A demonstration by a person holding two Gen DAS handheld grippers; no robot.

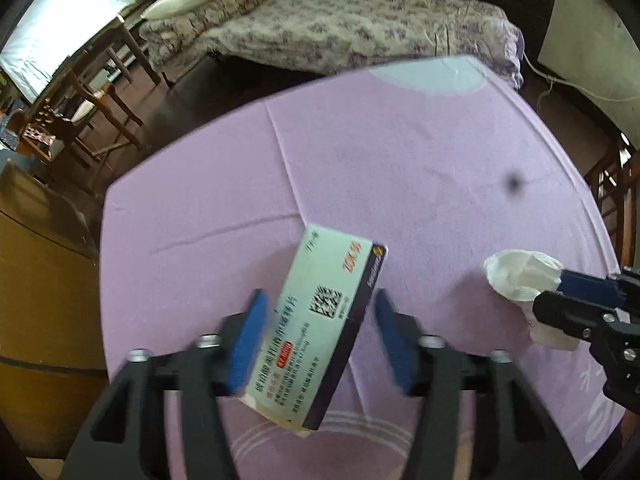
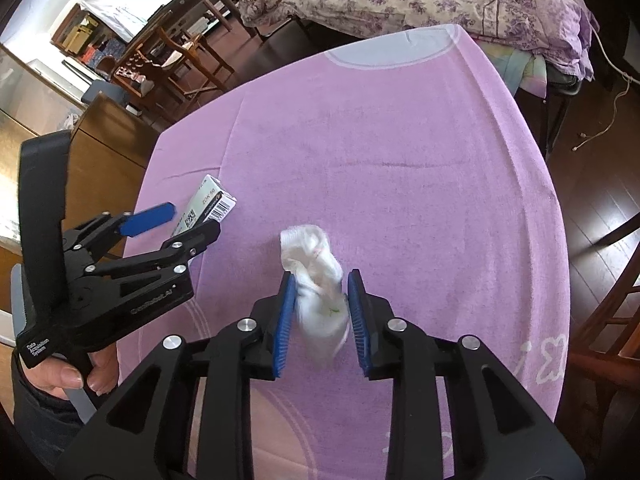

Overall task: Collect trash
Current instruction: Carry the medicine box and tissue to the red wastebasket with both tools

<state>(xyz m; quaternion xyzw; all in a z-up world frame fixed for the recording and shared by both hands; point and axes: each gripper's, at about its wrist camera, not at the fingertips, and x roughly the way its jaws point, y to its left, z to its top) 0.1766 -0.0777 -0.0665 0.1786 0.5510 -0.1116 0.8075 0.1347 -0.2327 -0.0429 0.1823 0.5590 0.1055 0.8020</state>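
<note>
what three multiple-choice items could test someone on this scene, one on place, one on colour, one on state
1. Where is the white paper wad?
A. on the bed
B. between the right gripper's blue pads
C. on the floor

2. What colour is the cloth over the table?
A. green
B. white
C. pinkish purple

3. What state is the white paper wad in?
A. crumpled
B. flat and smooth
C. rolled into a neat tube

Answers:
1 B: the right wrist view shows it standing between the two pads.
2 C: both views show a pinkish-purple cloth.
3 A: its surface is creased and bunched.
</note>
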